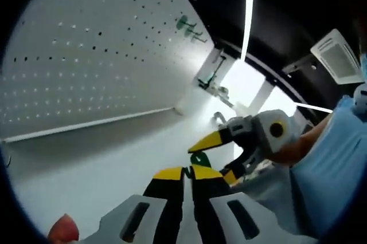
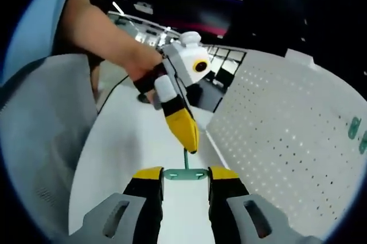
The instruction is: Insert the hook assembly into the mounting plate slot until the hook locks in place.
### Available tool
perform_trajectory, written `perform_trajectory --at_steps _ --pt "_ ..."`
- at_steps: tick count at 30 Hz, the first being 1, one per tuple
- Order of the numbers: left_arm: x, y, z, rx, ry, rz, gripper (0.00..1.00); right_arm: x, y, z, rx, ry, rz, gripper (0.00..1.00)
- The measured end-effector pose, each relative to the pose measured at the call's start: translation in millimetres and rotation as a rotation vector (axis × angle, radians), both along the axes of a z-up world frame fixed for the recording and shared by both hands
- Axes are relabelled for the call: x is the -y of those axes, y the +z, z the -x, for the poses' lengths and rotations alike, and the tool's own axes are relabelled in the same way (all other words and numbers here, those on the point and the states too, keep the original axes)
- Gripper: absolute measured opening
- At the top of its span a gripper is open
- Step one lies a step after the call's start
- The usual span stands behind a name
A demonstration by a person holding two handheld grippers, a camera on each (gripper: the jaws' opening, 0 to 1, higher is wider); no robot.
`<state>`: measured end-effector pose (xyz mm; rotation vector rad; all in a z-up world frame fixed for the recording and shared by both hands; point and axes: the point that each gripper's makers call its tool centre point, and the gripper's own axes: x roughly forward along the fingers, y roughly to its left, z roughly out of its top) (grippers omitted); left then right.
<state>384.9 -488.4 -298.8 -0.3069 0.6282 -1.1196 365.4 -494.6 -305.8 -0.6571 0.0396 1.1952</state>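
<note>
In the right gripper view my right gripper [image 2: 185, 173] is shut on a small green mounting plate [image 2: 184, 174], held flat across its yellow jaw tips. My left gripper [image 2: 191, 145] reaches in from above. It is shut on a thin green hook [image 2: 186, 158] whose stem points down onto the plate's middle. In the left gripper view my left gripper [image 1: 187, 171] has its jaws almost together. The green plate [image 1: 199, 158] sits just beyond them, between the jaws of the right gripper [image 1: 209, 162]. I cannot tell whether the hook is seated in the slot.
A white pegboard [image 1: 86, 55] [image 2: 287, 124] stands along the white table [image 1: 114, 164] [image 2: 132, 141]. Other green hooks [image 1: 186, 24] [image 2: 355, 129] hang on it far off. A person's forearm [image 2: 103, 32] and blue sleeve [image 1: 327, 164] are close by.
</note>
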Motion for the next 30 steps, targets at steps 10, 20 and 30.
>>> perform_trajectory --at_steps 10,20,30 --pt "3.4 2.5 -0.5 0.004 0.011 -0.001 0.03 2.5 -5.1 -4.5 0.002 -0.014 0.007 0.29" --pt "9.4 8.1 3.0 0.027 0.004 0.003 0.02 3.9 -10.0 -7.9 -0.017 -0.03 0.01 0.29" --pt "6.9 8.3 0.0 0.041 0.021 -0.001 0.02 3.5 -9.3 -10.3 -0.066 -0.048 -0.019 0.3"
